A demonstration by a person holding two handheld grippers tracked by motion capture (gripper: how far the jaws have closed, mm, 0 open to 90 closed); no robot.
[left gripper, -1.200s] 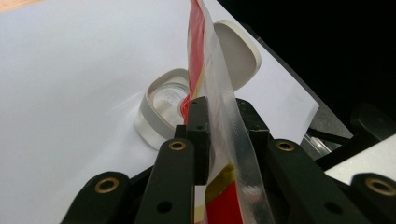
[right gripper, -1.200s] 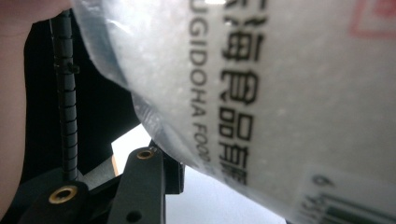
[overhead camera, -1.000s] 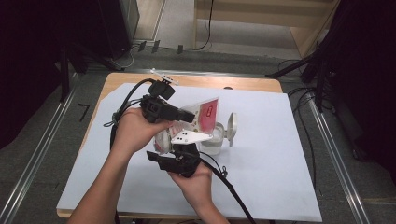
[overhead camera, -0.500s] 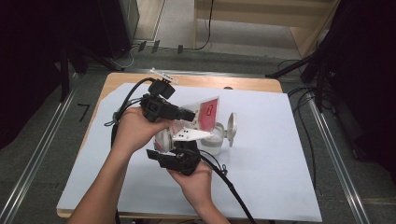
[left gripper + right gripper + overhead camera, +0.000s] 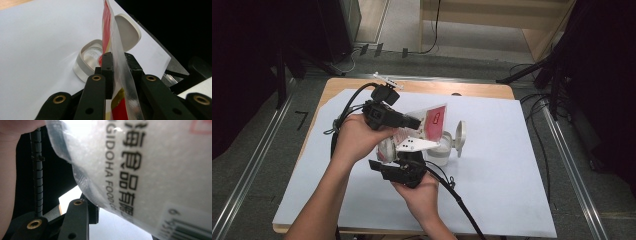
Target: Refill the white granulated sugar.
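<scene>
the left gripper (image 5: 412, 121) is clamped narrow on the edge of a red and clear packet (image 5: 117, 62), which is held tilted above an open white jar (image 5: 439, 150) on the white sheet (image 5: 512, 165). the right gripper (image 5: 404, 165) is pressed to the packet's lower part; its grip cannot be told.

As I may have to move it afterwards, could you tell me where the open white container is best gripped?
Probably across the round wall of the white container, coming from the side away from its lid: the lid stands hinged upright on one edge, and the red packet hangs over the mouth, blocking a top approach.
</scene>
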